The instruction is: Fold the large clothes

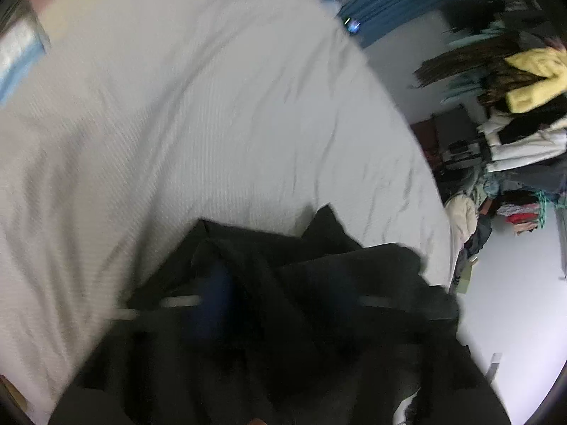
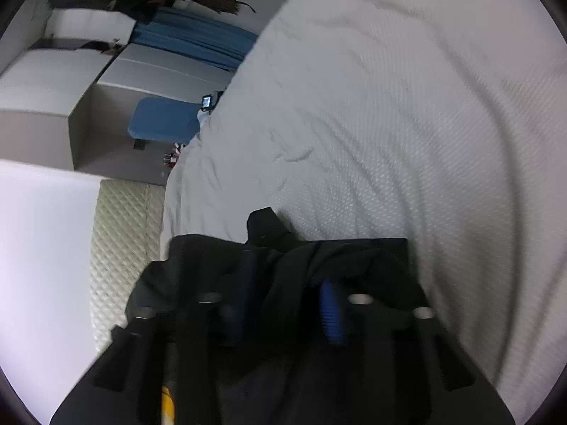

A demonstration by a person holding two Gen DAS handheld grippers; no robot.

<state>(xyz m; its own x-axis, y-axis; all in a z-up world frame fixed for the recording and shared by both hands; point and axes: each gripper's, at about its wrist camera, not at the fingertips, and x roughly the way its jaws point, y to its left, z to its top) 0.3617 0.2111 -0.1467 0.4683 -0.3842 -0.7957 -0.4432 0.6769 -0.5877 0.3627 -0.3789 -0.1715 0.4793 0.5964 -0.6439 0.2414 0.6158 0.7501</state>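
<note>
A black garment [image 1: 319, 269] is bunched over my left gripper [image 1: 276, 283], which is shut on it; the blue finger pads [image 1: 216, 283] are mostly buried in the cloth. In the right wrist view the same black garment [image 2: 290, 258] drapes between and over the fingers of my right gripper [image 2: 287, 301], which is shut on it; one blue pad [image 2: 331, 311] shows. Both grippers hold the cloth just above a white textured bed sheet [image 1: 177, 124], which also shows in the right wrist view [image 2: 389, 124].
A pile of clothes with a yellow item [image 1: 531, 81] stands right of the bed. White cabinets [image 2: 71, 81], a blue stool [image 2: 163, 124] and blue curtain [image 2: 198, 39] lie beyond the bed edge. A quilted mattress side [image 2: 124, 233] shows at left.
</note>
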